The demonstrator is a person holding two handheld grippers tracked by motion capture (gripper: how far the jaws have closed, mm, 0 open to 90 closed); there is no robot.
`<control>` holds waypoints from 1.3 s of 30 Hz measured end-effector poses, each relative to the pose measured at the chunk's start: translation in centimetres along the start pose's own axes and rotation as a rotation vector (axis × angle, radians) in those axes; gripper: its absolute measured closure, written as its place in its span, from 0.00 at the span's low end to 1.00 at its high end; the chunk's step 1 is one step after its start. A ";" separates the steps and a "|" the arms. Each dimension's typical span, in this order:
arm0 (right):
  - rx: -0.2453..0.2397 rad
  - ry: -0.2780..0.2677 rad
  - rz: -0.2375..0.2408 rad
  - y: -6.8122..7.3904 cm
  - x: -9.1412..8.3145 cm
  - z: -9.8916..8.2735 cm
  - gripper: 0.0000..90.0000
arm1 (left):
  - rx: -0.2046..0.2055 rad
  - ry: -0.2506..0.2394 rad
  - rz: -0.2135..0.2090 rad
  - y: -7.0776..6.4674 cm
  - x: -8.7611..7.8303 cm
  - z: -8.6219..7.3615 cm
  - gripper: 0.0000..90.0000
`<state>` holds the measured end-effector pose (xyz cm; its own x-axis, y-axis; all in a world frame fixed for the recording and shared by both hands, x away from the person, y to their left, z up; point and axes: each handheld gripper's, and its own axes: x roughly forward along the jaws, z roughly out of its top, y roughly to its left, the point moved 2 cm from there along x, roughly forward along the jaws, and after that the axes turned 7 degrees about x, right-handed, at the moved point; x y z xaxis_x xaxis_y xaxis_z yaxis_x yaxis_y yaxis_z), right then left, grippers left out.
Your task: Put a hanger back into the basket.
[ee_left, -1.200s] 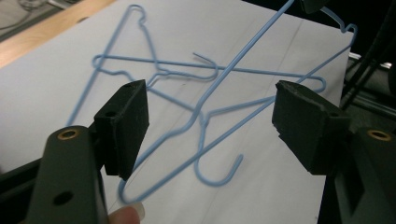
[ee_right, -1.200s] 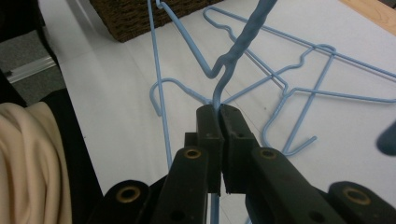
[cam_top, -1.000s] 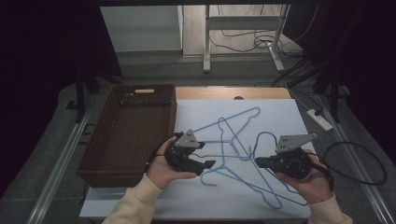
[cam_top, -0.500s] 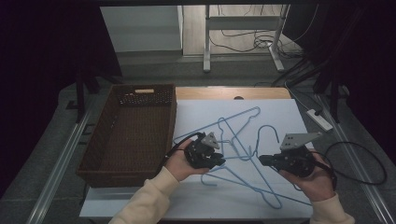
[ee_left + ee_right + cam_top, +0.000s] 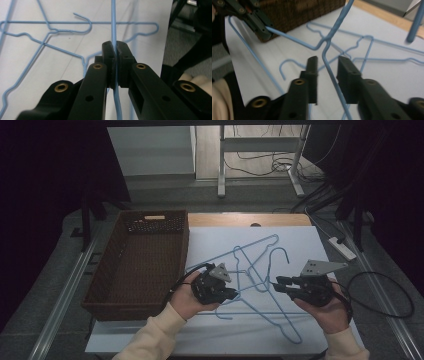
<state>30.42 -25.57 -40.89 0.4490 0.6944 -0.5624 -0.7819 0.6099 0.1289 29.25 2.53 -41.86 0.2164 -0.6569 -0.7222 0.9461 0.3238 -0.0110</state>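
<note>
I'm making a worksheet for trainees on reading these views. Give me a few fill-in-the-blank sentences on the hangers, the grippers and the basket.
1. The wire hangers on the white table are ____ in colour.
2. The left gripper is ____ on a hanger wire.
3. A hanger wire passes between the jaws of the right gripper, which stand ____.
4. The brown basket lies nearest the ____ gripper.

Missing words: blue; shut; open; left

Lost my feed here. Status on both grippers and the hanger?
Left gripper shut on blue hanger wire. Right gripper just opening, fingers clear of the wire between them. Other hangers tangled alongside; basket empty.
</note>
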 end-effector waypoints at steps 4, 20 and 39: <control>0.030 -0.093 -0.032 -0.1 -0.6 0.2 0.57 | -0.040 -0.039 0.018 0.4 -1.4 -0.2 0.96; 0.090 -0.200 -0.100 -1.7 -1.2 -1.0 0.41 | -0.167 -0.260 0.119 2.9 -9.8 -2.4 0.97; 0.127 -0.087 -0.136 -3.3 1.1 -3.3 0.39 | -0.348 -0.375 0.356 6.2 -19.8 -11.2 0.97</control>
<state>32.01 -28.08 -44.63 0.5867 0.6294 -0.5096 -0.6531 0.7398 0.1617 28.15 25.16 -35.37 0.6341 -0.6418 -0.4314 0.6799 0.7285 -0.0844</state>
